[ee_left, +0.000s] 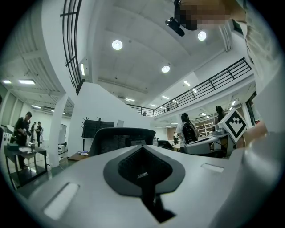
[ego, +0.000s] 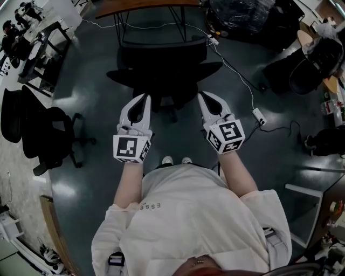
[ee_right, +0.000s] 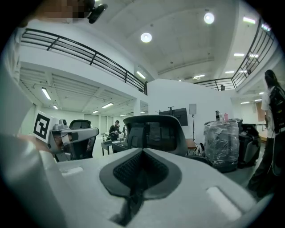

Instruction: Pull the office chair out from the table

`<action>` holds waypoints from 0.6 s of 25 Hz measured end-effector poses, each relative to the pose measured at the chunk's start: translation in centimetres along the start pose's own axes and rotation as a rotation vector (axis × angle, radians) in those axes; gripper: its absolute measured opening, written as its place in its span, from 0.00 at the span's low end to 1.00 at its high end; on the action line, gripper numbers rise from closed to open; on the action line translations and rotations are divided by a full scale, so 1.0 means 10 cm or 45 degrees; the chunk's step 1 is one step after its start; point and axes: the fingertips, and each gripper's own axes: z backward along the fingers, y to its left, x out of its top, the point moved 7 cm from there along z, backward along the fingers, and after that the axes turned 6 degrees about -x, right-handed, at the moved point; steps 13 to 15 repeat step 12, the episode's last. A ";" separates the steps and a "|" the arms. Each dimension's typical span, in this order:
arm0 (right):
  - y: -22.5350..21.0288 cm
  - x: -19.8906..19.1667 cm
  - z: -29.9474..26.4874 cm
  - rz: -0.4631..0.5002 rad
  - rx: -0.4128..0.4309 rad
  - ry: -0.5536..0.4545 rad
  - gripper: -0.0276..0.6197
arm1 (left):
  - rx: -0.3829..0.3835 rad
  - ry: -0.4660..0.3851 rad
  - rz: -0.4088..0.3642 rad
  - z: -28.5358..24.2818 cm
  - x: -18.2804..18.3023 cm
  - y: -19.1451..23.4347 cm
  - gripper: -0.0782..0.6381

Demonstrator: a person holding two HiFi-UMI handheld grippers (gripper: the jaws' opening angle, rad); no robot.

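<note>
left gripper: jaws together, empty | right gripper: jaws together, empty | both held forward, roughly level

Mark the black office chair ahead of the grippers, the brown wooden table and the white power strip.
black office chair (ego: 161, 67): head view, on its backrest.
brown wooden table (ego: 145, 6): head view, on its front edge.
white power strip (ego: 259, 116): head view, on its body.

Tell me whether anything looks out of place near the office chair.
A thin white cable trails loose across the dark floor to the right of the black office chair, ending at a white power strip.
</note>
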 end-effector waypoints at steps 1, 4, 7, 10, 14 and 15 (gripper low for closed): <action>0.00 0.00 0.00 -0.001 0.000 0.001 0.03 | 0.002 0.000 0.004 0.01 0.00 0.00 0.13; 0.01 0.01 -0.01 0.000 0.006 0.003 0.03 | 0.005 -0.002 0.011 0.01 0.00 0.01 0.13; 0.00 0.01 -0.01 -0.001 0.009 0.007 0.03 | 0.005 0.003 0.008 0.00 0.00 0.01 0.13; -0.01 -0.01 -0.02 -0.005 0.010 0.011 0.03 | 0.006 0.006 0.006 -0.01 0.00 0.01 0.13; -0.01 -0.02 -0.03 -0.006 0.013 0.016 0.03 | 0.008 0.008 0.004 -0.02 -0.01 0.02 0.13; -0.01 -0.02 -0.03 -0.006 0.013 0.016 0.03 | 0.008 0.008 0.004 -0.02 -0.01 0.02 0.13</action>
